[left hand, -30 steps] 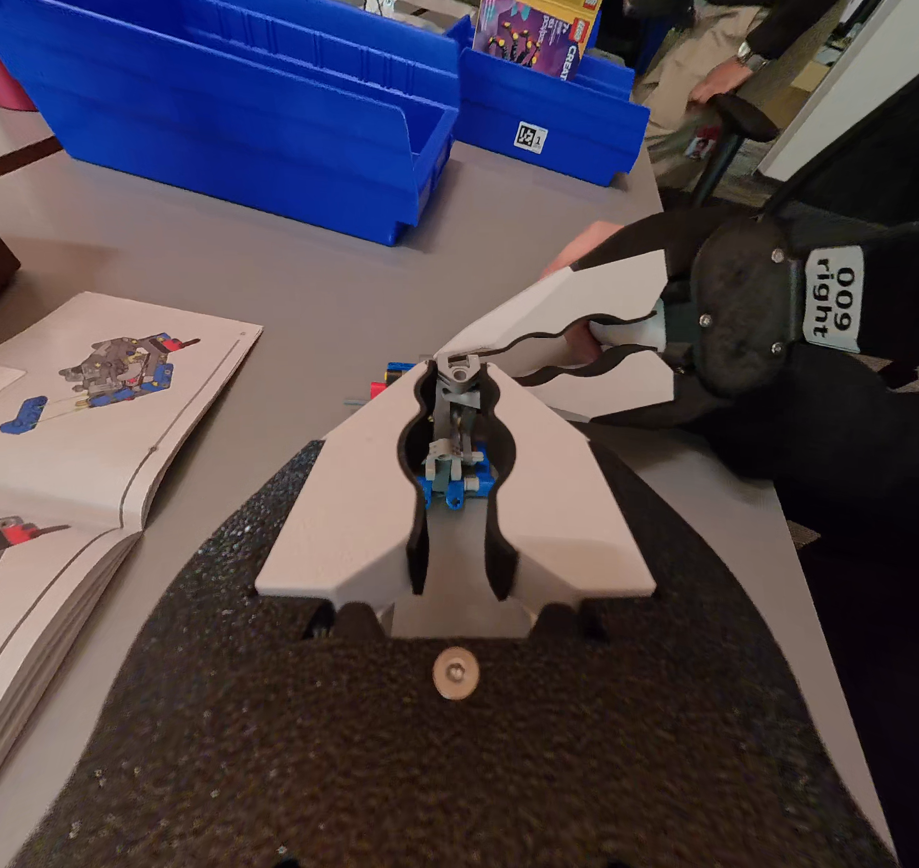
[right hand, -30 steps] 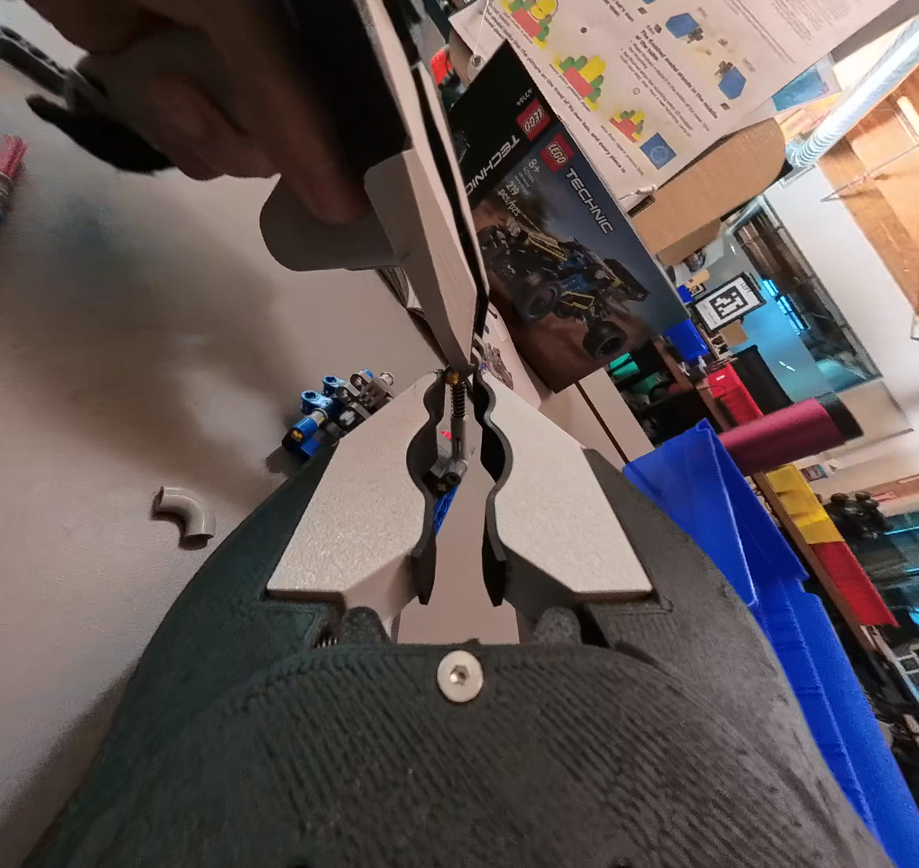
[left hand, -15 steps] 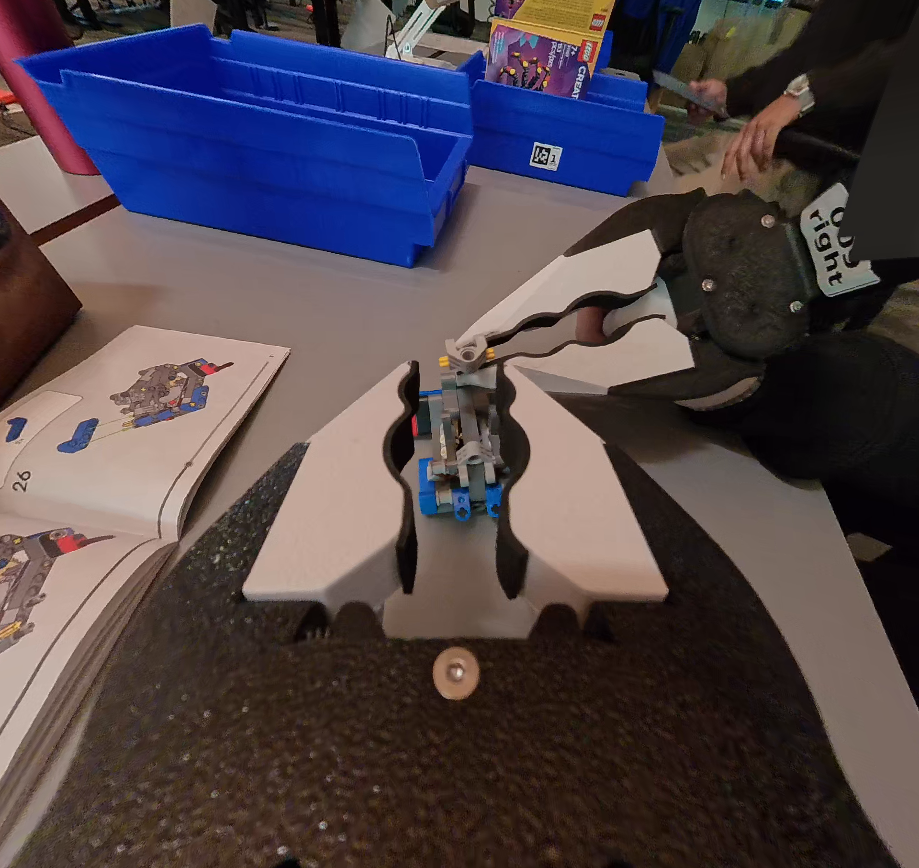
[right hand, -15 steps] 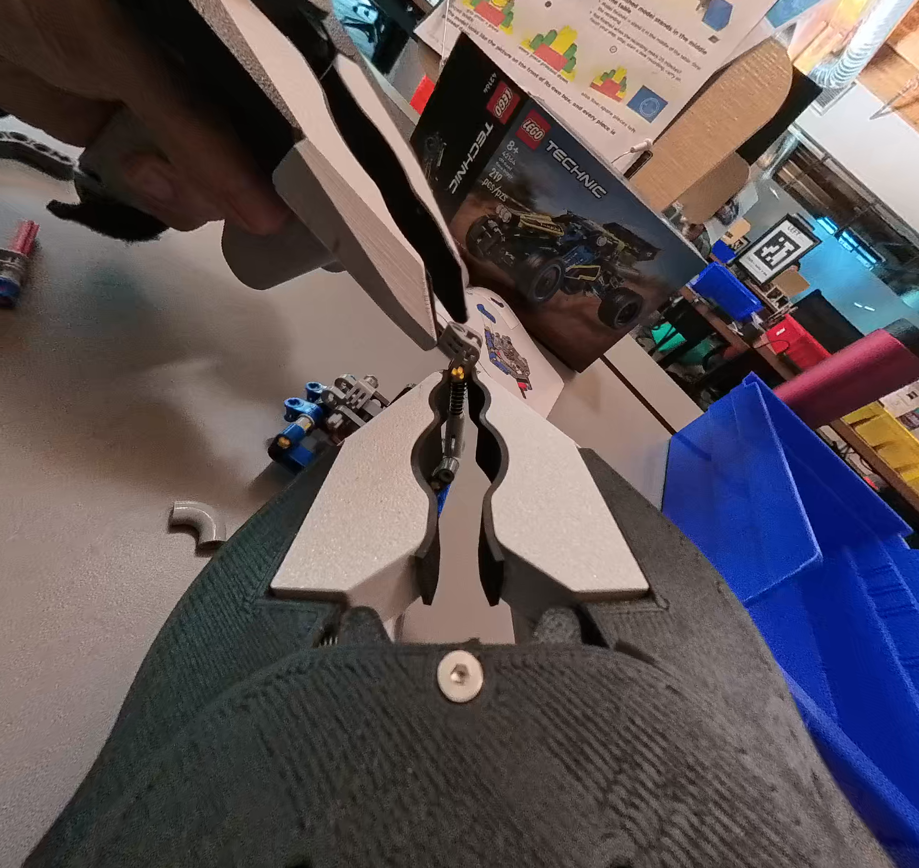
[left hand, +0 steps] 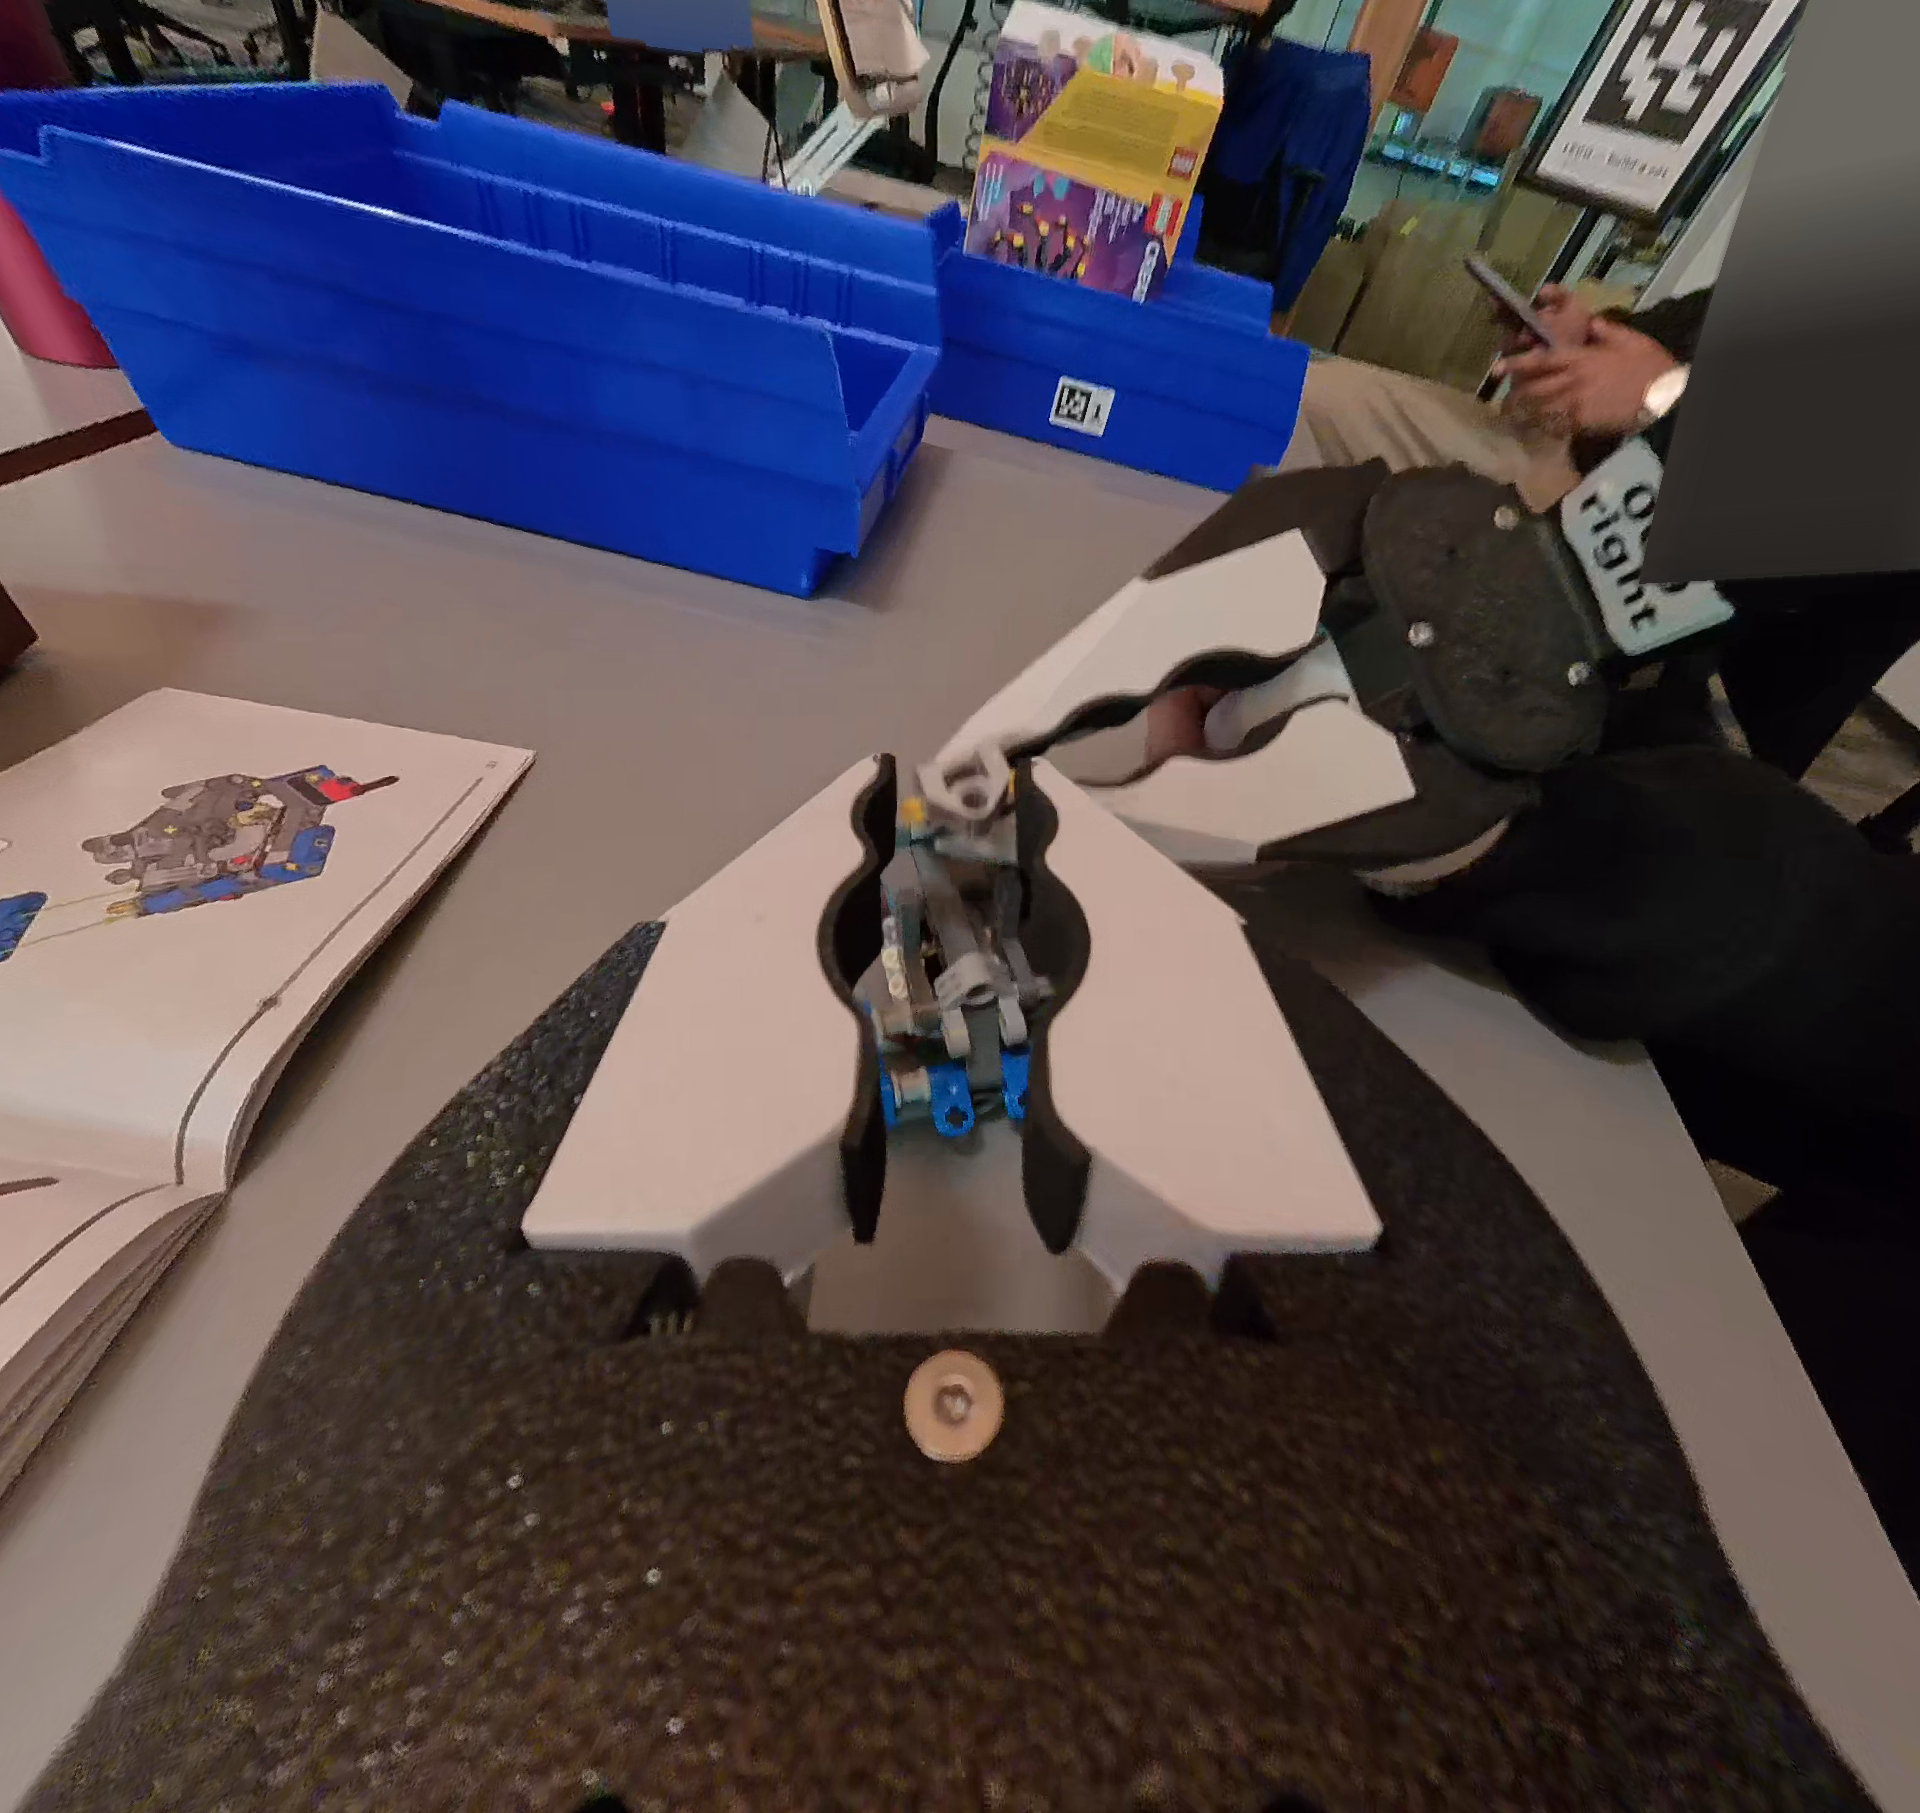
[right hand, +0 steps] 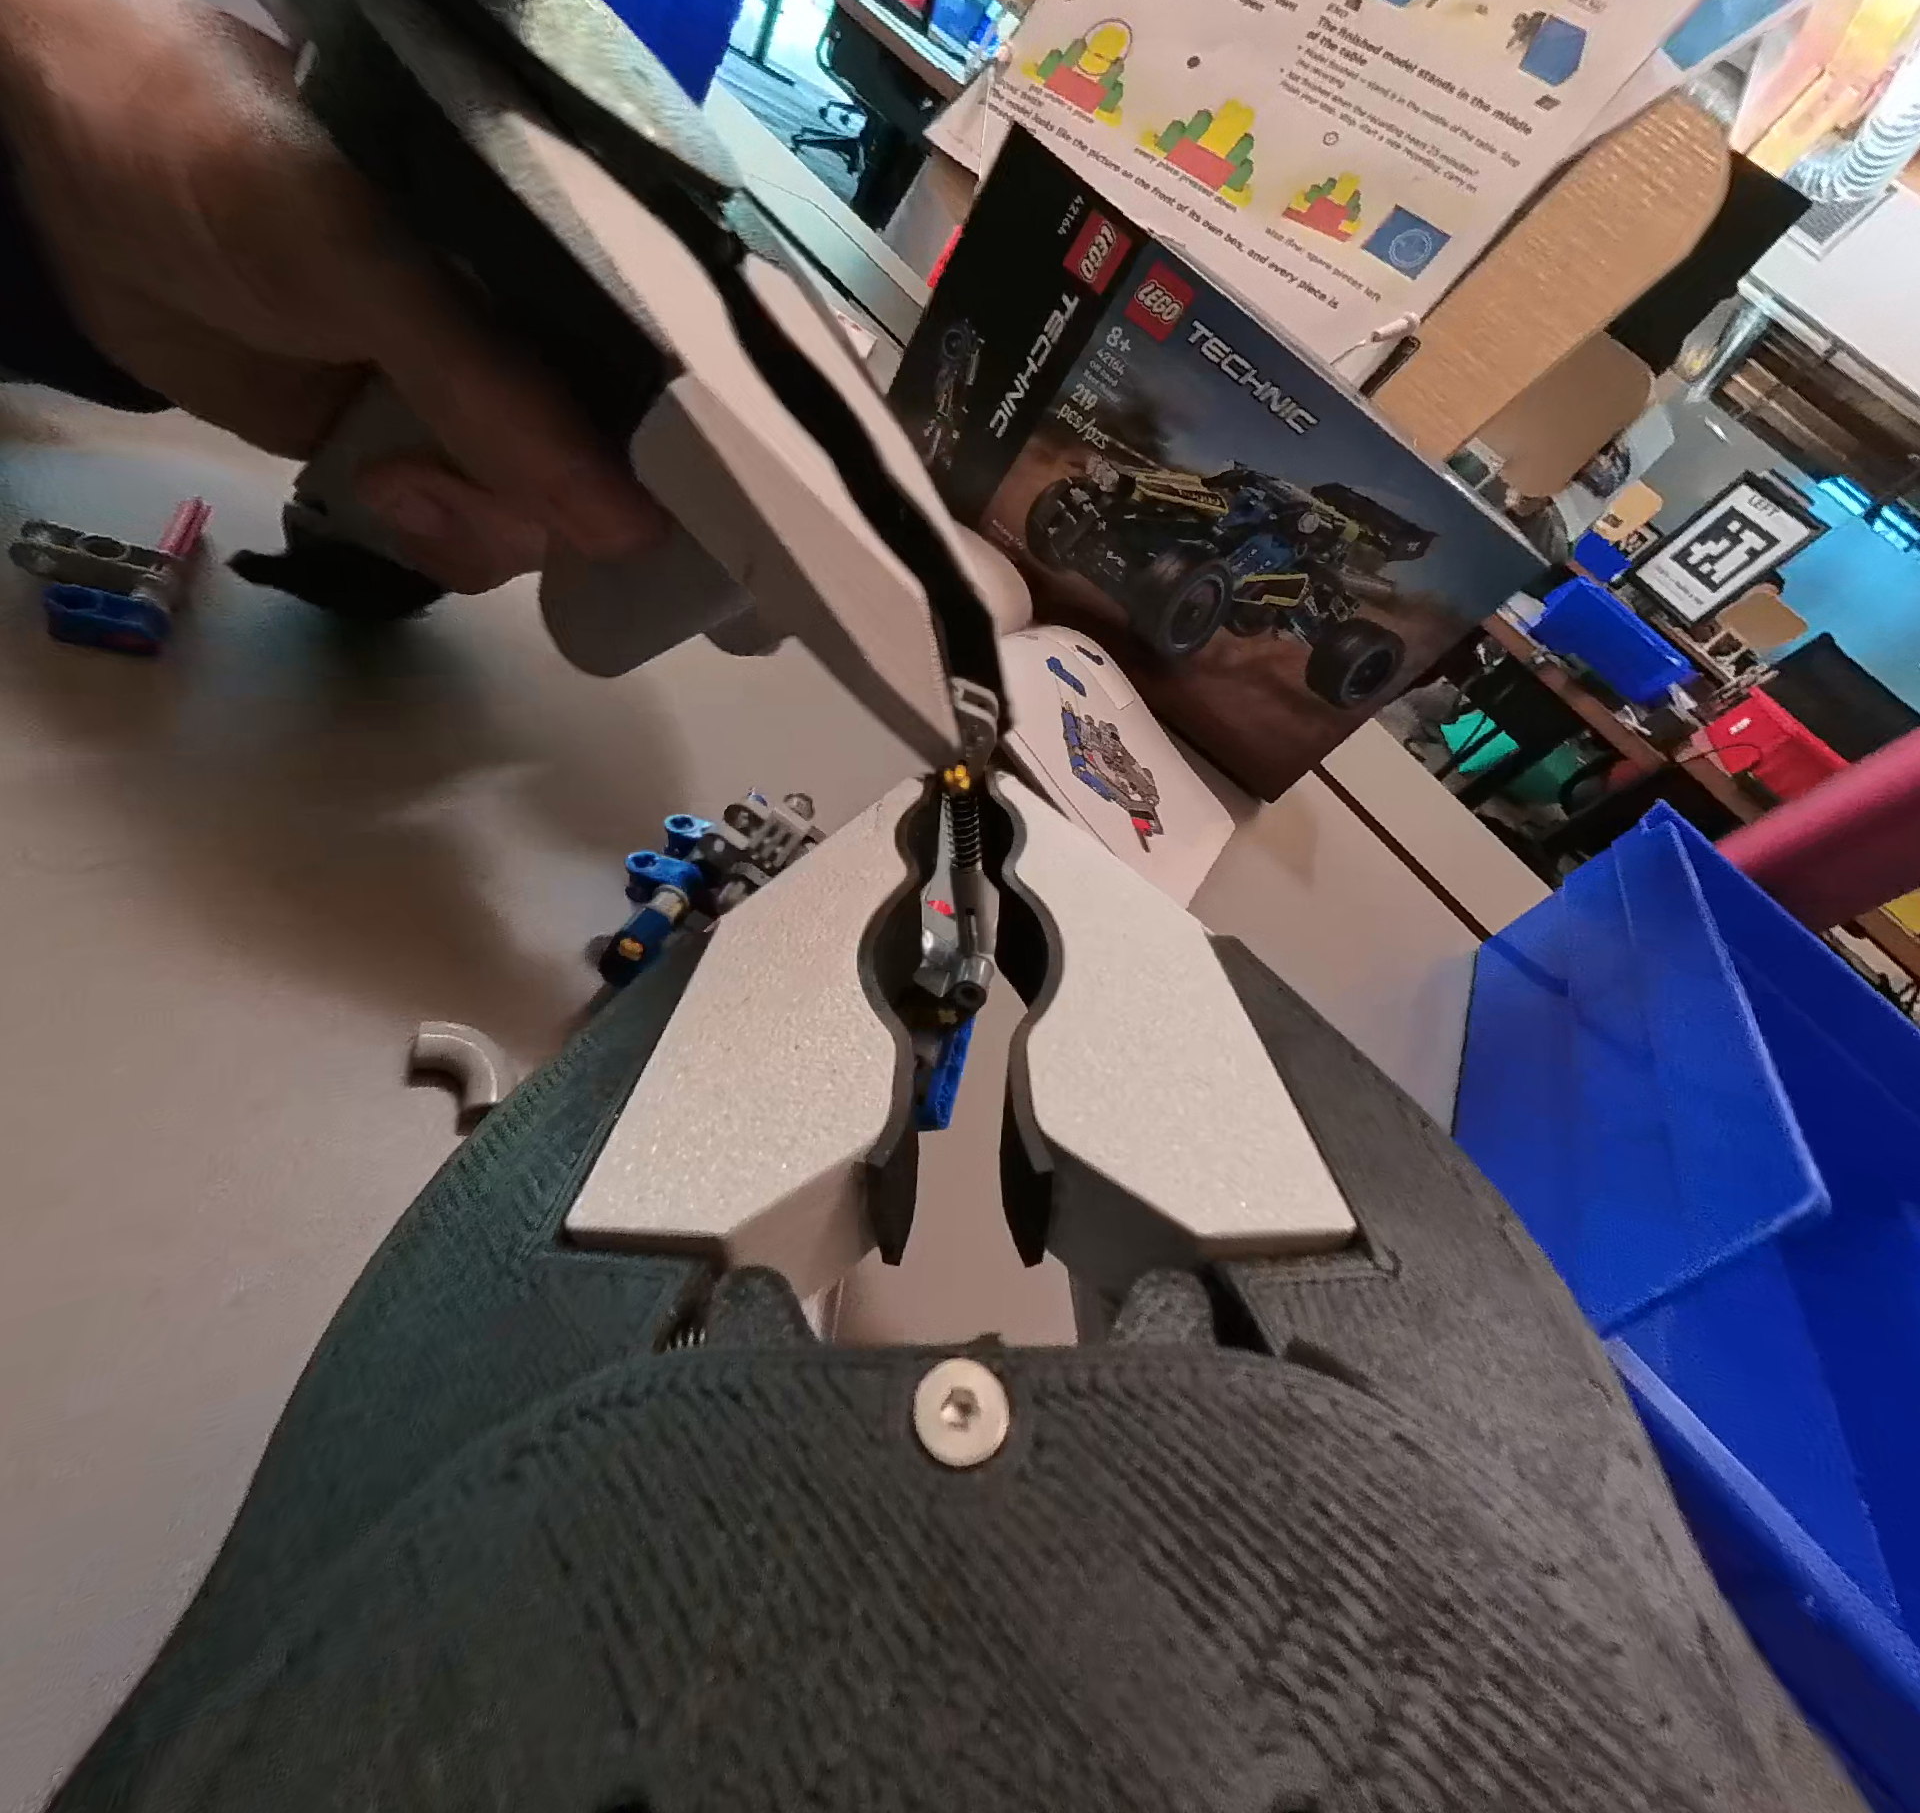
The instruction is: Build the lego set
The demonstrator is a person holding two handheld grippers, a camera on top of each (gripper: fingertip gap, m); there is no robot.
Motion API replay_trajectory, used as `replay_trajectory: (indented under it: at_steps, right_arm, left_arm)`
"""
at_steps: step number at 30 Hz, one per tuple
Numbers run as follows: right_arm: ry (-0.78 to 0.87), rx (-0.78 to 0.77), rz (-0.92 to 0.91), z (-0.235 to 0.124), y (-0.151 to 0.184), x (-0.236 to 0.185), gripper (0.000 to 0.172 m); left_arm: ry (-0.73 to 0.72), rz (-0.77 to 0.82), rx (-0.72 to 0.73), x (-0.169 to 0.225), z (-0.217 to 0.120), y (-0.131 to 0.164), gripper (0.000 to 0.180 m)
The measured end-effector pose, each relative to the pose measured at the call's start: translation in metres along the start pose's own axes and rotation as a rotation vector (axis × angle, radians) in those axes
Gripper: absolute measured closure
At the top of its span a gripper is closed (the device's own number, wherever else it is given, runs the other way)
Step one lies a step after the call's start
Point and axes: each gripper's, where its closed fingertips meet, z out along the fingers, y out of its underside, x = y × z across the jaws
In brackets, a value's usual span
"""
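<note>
A small grey and blue brick assembly (left hand: 951,984) with a coil spring sits between my left gripper's (left hand: 954,776) fingers, whose pads press on its sides. My right gripper (left hand: 1003,755) comes in from the right, shut on the light grey connector (left hand: 966,792) at the assembly's far end. In the right wrist view my right gripper (right hand: 958,789) is closed at the top of the spring (right hand: 964,828). The left gripper (right hand: 966,714) meets it there from the upper left, held by a hand (right hand: 208,236). The assembly is held above the grey table (left hand: 623,683).
An open instruction booklet (left hand: 208,932) lies on the left. Two blue bins (left hand: 499,329) (left hand: 1122,361) stand at the back, one holding a purple and yellow box (left hand: 1091,163). A toy set box (right hand: 1195,475), a small blue-grey sub-assembly (right hand: 717,859), a grey curved piece (right hand: 457,1062) and a seated person (left hand: 1558,371) are nearby.
My left jaws opened wide around the assembly half a second ago and have closed on it again. My right gripper stayed pinched on the assembly's end throughout.
</note>
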Motion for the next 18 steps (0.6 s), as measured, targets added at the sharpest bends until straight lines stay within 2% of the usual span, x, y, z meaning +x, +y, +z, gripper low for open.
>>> replay_trajectory:
  at_steps: [3, 6, 8, 13, 18]
  right_arm:
    - [0.014, -0.034, -0.042, 0.003, 0.003, -0.001, 0.167]
    - [0.046, -0.037, -0.015, 0.002, 0.003, 0.004, 0.168]
    - [0.059, -0.04, 0.012, 0.001, 0.005, 0.008, 0.168]
    - [0.052, -0.035, 0.02, 0.001, 0.005, 0.008, 0.168]
    - [0.048, -0.019, 0.02, 0.0, 0.003, 0.008, 0.168]
  left_arm:
    - [-0.013, 0.007, -0.023, -0.002, 0.002, 0.002, 0.164]
    - [-0.061, 0.071, -0.037, -0.005, -0.003, -0.001, 0.153]
    - [-0.073, 0.099, -0.054, -0.005, -0.005, 0.001, 0.154]
    - [-0.071, 0.025, -0.078, -0.004, 0.002, 0.011, 0.16]
    - [-0.044, -0.01, -0.038, -0.003, 0.002, 0.006, 0.166]
